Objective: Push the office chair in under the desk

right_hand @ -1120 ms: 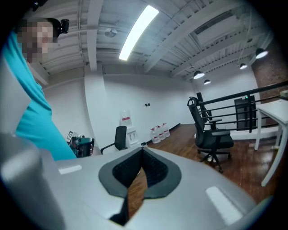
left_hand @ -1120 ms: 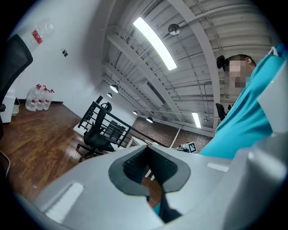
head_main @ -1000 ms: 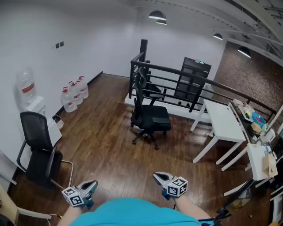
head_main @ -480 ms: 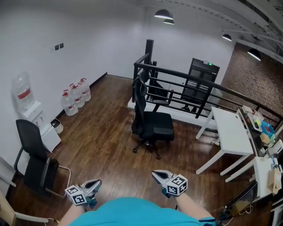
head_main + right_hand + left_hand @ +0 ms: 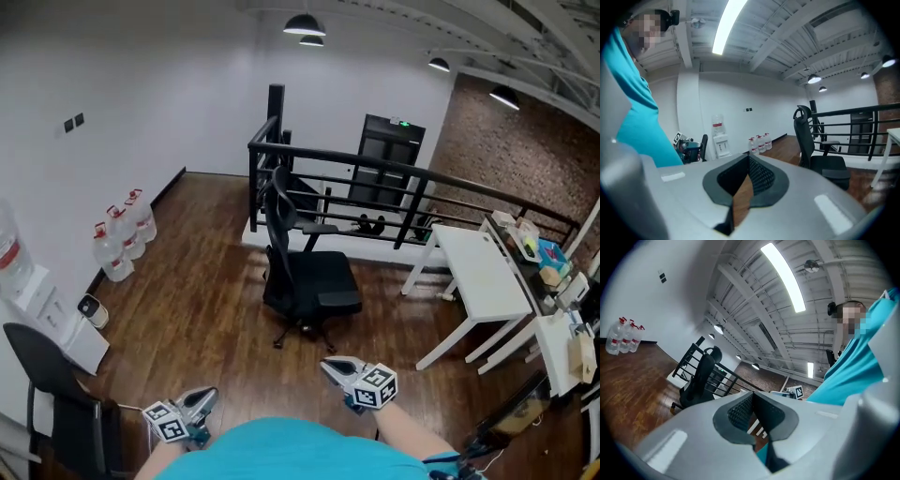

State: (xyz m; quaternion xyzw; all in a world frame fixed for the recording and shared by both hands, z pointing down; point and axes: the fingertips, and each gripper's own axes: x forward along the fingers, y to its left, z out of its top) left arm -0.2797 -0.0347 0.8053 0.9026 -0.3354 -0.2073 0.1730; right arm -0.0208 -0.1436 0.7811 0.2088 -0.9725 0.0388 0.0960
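Standing apart: one office chair [image 5: 314, 286], three water jugs [image 5: 122, 234] (red-capped).

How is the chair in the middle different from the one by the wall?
The middle chair has a headrest and a star base; the wall chair has no headrest. The middle chair stands mid-floor; the wall chair sits beside the water dispenser. Both are black.

Readable text: none is showing.
Green sign [image 5: 403, 123] above dark door [image 5: 384, 161]: is glowing, too small to read.
Water bottles [image 5: 120, 246]: labels are showing no legible print.
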